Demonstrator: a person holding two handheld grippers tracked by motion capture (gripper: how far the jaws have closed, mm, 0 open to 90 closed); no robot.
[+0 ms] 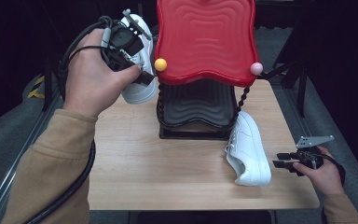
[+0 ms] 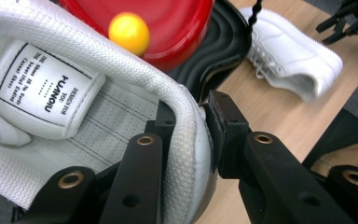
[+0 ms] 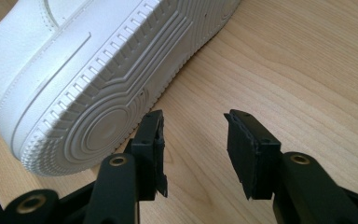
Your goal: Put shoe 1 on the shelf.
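Left gripper (image 2: 200,126) clenched the held shoe's (image 2: 74,93) heel collar, lifted beside red rack (image 1: 204,37). Right gripper (image 3: 193,149) sat released, near second shoe (image 3: 98,79), apart.

The left hand (image 1: 91,79) is raised beside the red shelf's (image 1: 204,37) near-left corner, wrist bent, its tan sleeve (image 1: 51,163) running down and back from it. The left gripper (image 2: 203,114) is clamped (one jaw inside, one outside) on a padded white rim. Well right of the shelf and nearer the person, the right hand (image 1: 319,175) rests low, the right gripper (image 3: 193,140) parted on nothing.
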